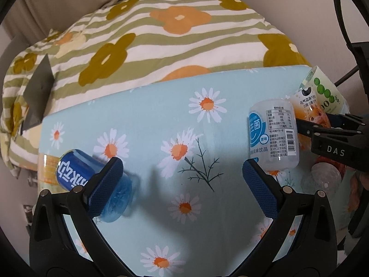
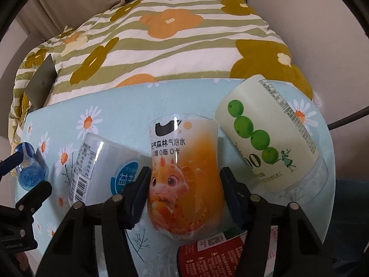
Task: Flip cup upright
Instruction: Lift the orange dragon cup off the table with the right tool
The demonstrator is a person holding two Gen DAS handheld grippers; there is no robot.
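Observation:
Several label-wrapped plastic cups lie on their sides on a daisy-print blue cloth (image 1: 147, 106). My right gripper (image 2: 183, 189) has its jaws on both sides of the orange dragon cup (image 2: 184, 161), close against it. The green-dot cup (image 2: 269, 133) lies to its right, the white and blue cup (image 2: 101, 161) to its left, and a red-label cup (image 2: 212, 254) lies under the gripper. My left gripper (image 1: 182, 184) is open wide and empty. A blue cup (image 1: 76, 173) lies behind its left finger (image 1: 103, 184). The white and blue cup (image 1: 274, 136) lies beyond its right finger.
A green-striped floral quilt (image 1: 161, 34) is heaped behind the cloth. A grey tag (image 1: 38, 92) sticks out of it at the left. A beige curtain and white wall stand behind. The cloth's right edge runs just past the green-dot cup.

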